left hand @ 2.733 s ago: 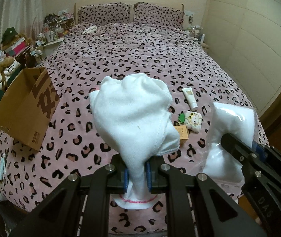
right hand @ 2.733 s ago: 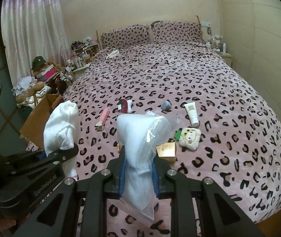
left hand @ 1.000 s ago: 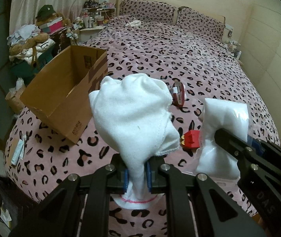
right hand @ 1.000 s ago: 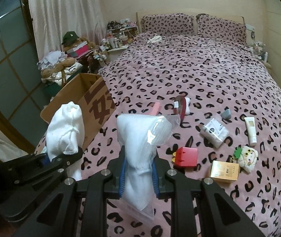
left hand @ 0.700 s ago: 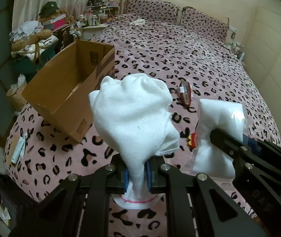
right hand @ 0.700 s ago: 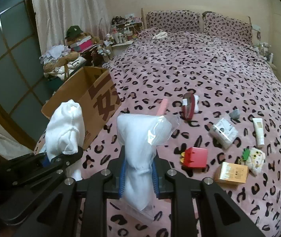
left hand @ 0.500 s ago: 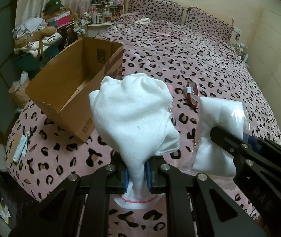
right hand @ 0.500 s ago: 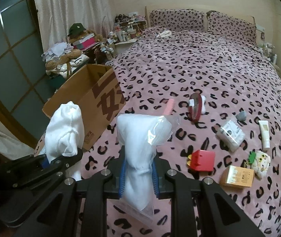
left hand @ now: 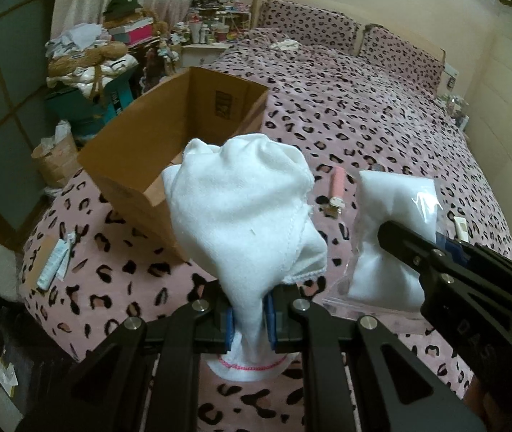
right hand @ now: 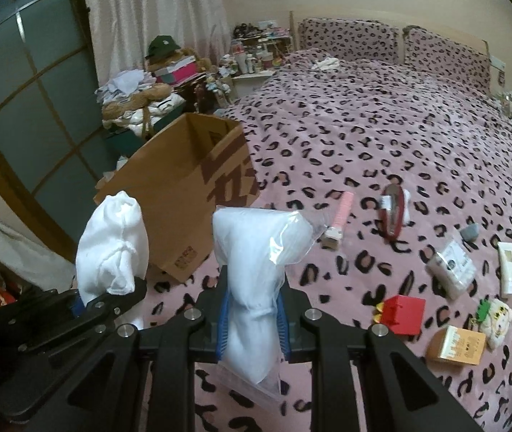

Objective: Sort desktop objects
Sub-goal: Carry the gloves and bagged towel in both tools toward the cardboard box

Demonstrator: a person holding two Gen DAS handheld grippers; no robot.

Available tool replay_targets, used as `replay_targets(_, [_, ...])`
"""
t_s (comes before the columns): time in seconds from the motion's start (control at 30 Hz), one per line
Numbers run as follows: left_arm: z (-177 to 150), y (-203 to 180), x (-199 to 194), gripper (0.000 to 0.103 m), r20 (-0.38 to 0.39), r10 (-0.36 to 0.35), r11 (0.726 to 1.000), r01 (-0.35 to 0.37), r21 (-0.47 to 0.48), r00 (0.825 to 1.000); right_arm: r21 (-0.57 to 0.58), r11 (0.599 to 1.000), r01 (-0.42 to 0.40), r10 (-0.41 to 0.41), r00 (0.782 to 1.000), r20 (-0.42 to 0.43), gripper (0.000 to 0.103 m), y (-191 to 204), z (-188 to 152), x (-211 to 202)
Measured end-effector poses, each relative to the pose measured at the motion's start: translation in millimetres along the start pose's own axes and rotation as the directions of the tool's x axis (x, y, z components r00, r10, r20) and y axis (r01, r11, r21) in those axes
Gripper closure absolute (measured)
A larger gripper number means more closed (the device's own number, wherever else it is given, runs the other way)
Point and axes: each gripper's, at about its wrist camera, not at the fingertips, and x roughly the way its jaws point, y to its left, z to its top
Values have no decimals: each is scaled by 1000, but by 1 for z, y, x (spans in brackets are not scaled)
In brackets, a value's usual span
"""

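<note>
My left gripper [left hand: 250, 318] is shut on a white towel [left hand: 245, 212], which bulges up above the blue pads. My right gripper [right hand: 252, 327] is shut on a clear plastic bag of white stuff [right hand: 256, 252]. Both are held above the near left corner of the bed, side by side. An open cardboard box [left hand: 169, 144] stands on the bed just ahead and left of them; it also shows in the right wrist view as the box [right hand: 184, 194]. In the left wrist view the bag [left hand: 389, 230] and right gripper sit at the right.
On the leopard-print bedspread [right hand: 364, 136] lie a pink tube [right hand: 340, 216], a red roll [right hand: 393, 216], a red box [right hand: 402, 315], a gold box [right hand: 457, 349], a white packet [right hand: 452, 268] and a cream tube [right hand: 506, 266]. Piled clutter [left hand: 90, 61] stands left of the bed.
Both grippers have swung left along the bed with their loads. The cardboard box now sits closer and more central, and I see further into it.
</note>
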Motion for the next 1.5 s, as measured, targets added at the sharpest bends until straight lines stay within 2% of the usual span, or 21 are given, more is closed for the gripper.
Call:
replay_targets(0.63, [16, 32, 3, 89, 7, 35, 998, -35, -42, 999, -55, 998, -44, 43, 999, -7, 82, 35, 22, 22])
replay_targets(0.77, [25, 36, 8, 89, 6, 41, 998, -40, -49, 999, -59, 997, -49, 49, 999, -6, 82, 37, 29, 27])
replay_targets(1.23, [57, 51, 22, 89, -18, -15, 998, 14, -63, 1000, -67, 992, -103, 103, 995, 7, 81, 49, 66, 41])
replay_targets(1.5, [87, 73, 25, 89, -6, 18, 998, -19, -66, 1000, -84, 989, -120, 121, 993, 4, 82, 60, 92, 53])
